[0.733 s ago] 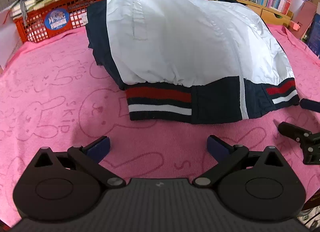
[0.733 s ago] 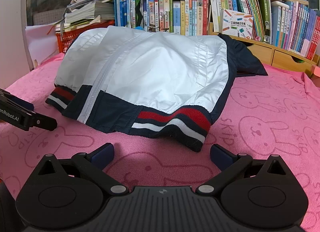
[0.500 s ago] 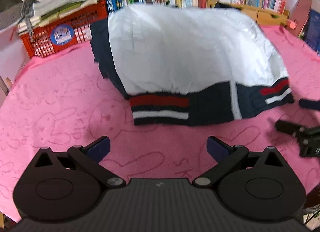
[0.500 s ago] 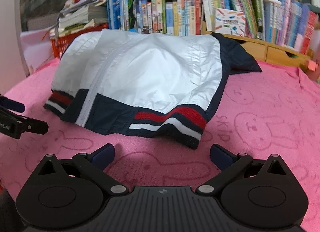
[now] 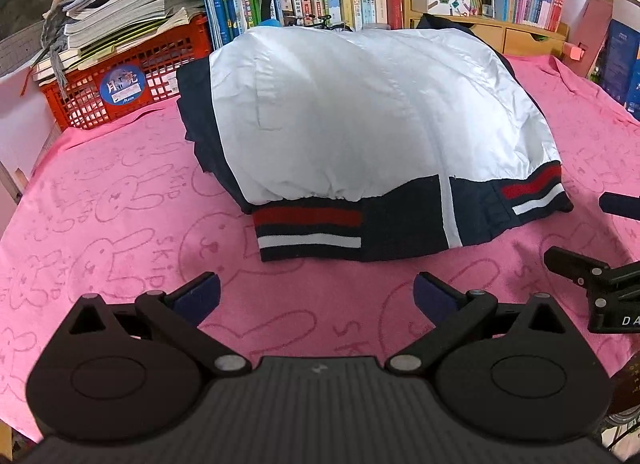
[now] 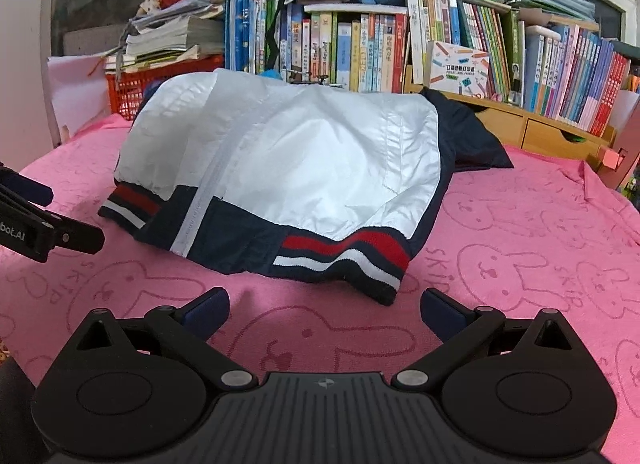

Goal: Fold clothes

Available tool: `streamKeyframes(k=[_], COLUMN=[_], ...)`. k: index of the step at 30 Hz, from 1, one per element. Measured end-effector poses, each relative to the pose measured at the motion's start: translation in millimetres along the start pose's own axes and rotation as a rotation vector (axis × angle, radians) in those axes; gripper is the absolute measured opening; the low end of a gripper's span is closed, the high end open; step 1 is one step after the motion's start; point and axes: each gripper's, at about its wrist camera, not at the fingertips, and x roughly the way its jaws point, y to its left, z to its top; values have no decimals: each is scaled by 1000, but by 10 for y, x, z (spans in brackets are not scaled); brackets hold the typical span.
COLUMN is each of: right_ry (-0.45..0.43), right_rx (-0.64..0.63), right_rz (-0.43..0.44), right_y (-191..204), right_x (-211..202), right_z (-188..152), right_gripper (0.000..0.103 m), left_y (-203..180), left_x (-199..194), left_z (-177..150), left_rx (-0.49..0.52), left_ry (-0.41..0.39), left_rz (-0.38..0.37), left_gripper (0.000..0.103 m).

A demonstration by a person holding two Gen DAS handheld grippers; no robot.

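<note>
We see the folded jacket [image 5: 360,111] lying on the towel [image 5: 120,203], the crate [image 5: 132,71] far left, bookshelves [image 6: 400,47] behind.

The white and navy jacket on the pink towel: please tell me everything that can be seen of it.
The white and navy jacket lies folded in a puffy mound on the pink bunny-print towel. Its thin, slightly shiny white body is wrinkled; its navy hem has ribbed bands with red and white stripes, and a white zipper strip crosses the hem. Navy fabric sticks out behind. Neither gripper touches it.
</note>
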Motion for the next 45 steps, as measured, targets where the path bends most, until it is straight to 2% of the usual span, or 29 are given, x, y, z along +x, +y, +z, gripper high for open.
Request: streamKeyframes(k=[29,45], right_ry=[-17,21], right_rx=[-39,-38], right_rz=[-24,-65], right_y=[55,-42], right_x=[-63,30], right_z=[72,22], right_gripper=[103,103], left_y=[-2,21], left_x=[62,241], left_z=[-19,-19], left_rx=[4,13], left_ry=[20,35], left_rz=[9,-12], left_gripper=[103,103])
